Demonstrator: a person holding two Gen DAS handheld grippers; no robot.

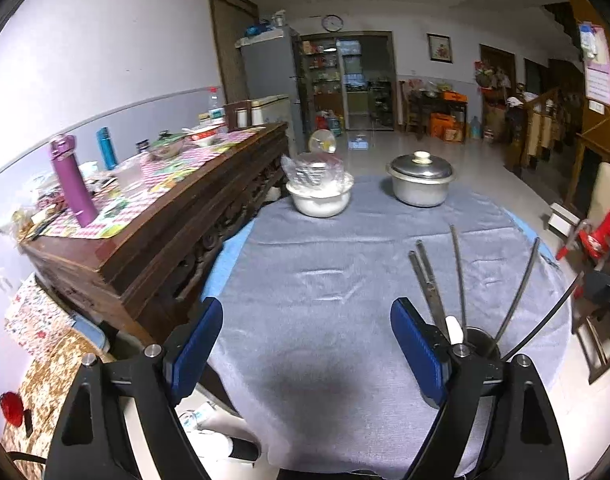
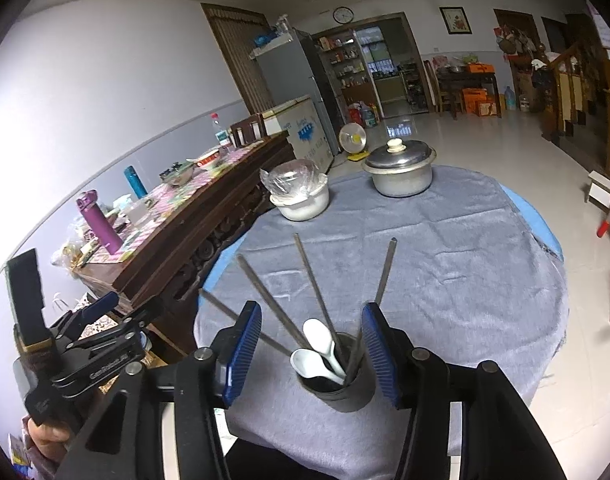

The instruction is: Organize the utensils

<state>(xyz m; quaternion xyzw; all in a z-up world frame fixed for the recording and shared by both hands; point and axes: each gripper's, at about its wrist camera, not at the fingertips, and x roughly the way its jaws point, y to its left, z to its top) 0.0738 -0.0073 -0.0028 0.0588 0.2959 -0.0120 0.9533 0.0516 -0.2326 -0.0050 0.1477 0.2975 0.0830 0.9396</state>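
Observation:
A dark utensil cup (image 2: 339, 390) stands on the grey cloth near the table's front edge. It holds several dark chopsticks (image 2: 319, 292) and two white spoons (image 2: 319, 350). My right gripper (image 2: 311, 354) is open, with its blue pads on either side of the cup, not touching it. My left gripper (image 1: 307, 350) is open and empty over bare cloth. In the left wrist view the cup (image 1: 479, 342) sits just right of the right finger, with chopsticks (image 1: 459, 272) fanning up. The left gripper also shows at the left of the right wrist view (image 2: 99, 326).
A round table with a grey cloth (image 1: 325, 280) holds a white bowl with plastic wrap (image 1: 321, 192) and a lidded metal pot (image 1: 421, 178) at the far side. A cluttered wooden sideboard (image 1: 153, 216) stands close on the left. A red chair (image 1: 597, 236) is on the right.

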